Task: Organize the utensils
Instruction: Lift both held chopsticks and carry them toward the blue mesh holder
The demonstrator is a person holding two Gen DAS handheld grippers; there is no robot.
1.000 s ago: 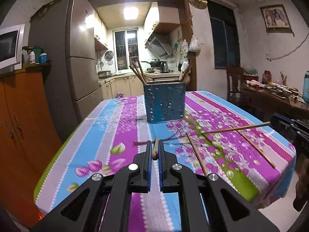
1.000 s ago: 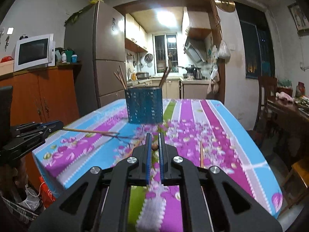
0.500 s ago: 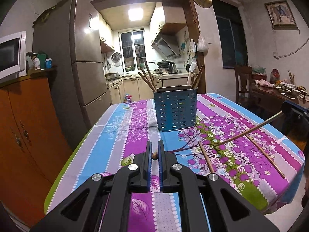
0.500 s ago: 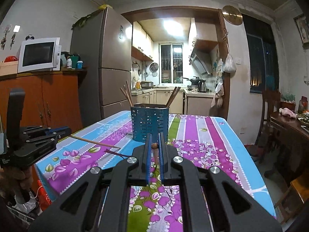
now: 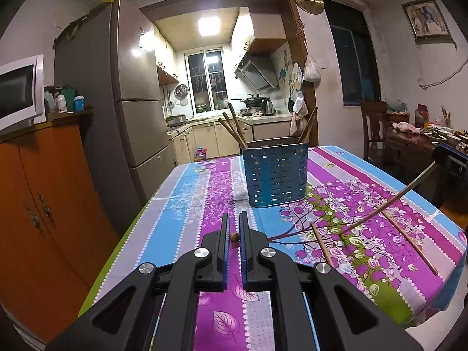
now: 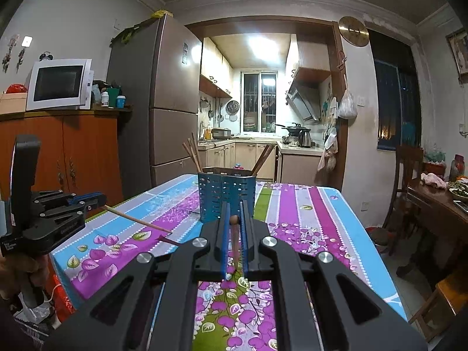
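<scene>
A blue perforated utensil holder [image 5: 276, 174] stands mid-table with several chopsticks upright in it; it also shows in the right wrist view [image 6: 225, 197]. My left gripper [image 5: 234, 234] is shut on a wooden chopstick [image 5: 234, 237], seen end-on. In the right wrist view that gripper [image 6: 96, 200] holds the chopstick [image 6: 137, 220] slanting down to the cloth. My right gripper [image 6: 233, 220] is shut on another chopstick [image 6: 234, 234]. In the left wrist view that chopstick [image 5: 389, 204] slants from the right gripper's fingers [image 5: 450, 158] down to the table. Two chopsticks [image 5: 321, 244] [image 5: 409, 241] lie loose on the cloth.
The table has a floral striped cloth [image 5: 190, 204]. An orange cabinet [image 5: 38, 190] with a microwave [image 6: 58, 84] and a fridge [image 5: 128, 102] stand left. A wooden chair [image 6: 406, 172] and a cluttered side table [image 5: 421, 143] stand right. The kitchen lies behind.
Both grippers have risen and tilted up with their chopsticks; the held chopsticks now slant more steeply, free ends low at the cloth. The holder and loose chopsticks have not moved.
</scene>
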